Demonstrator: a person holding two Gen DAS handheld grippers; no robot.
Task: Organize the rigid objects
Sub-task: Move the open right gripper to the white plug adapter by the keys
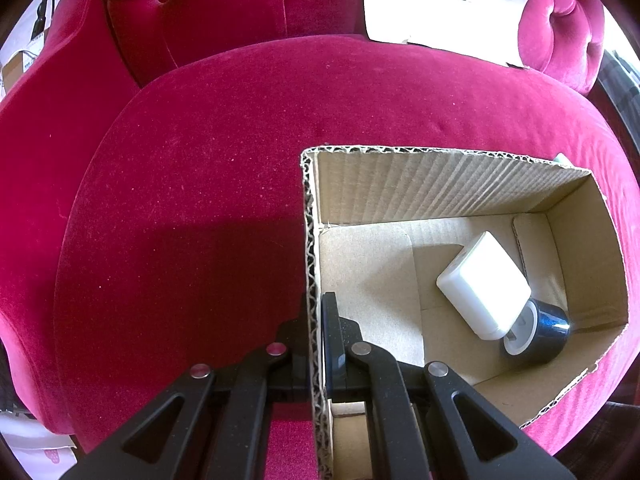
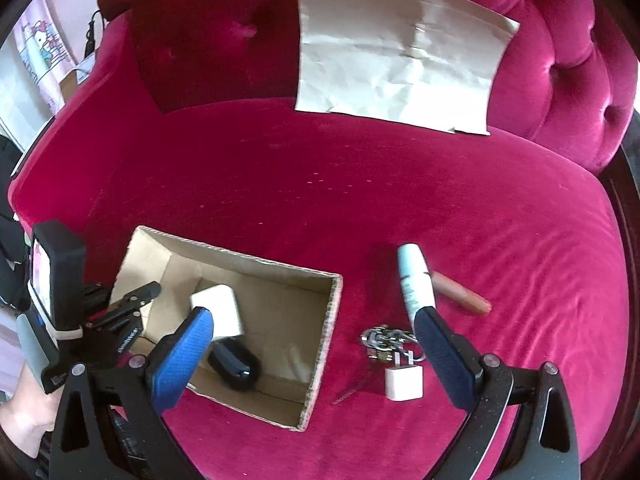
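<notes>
Grippers work over an open cardboard box on a crimson velvet sofa.

Left wrist view: the left gripper [image 1: 316, 320] points steeply down, its jaws pinching the near-left wall of the cardboard box [image 1: 460, 184]; inside, at the right end, lie a white rectangular block [image 1: 484, 284] and, touching it, a dark cylindrical object [image 1: 540, 332]. Right wrist view: the right gripper [image 2: 316, 344] hovers tilted downward, jaws spread wide and empty, above the sofa seat [image 2: 360, 208] beside the box. Right of the box lie a white charger plug [image 2: 404, 382], a metal key ring [image 2: 386, 340], a white tube [image 2: 414, 280] and a brown tube [image 2: 464, 296]. Print on the white tube is unreadable.
</notes>
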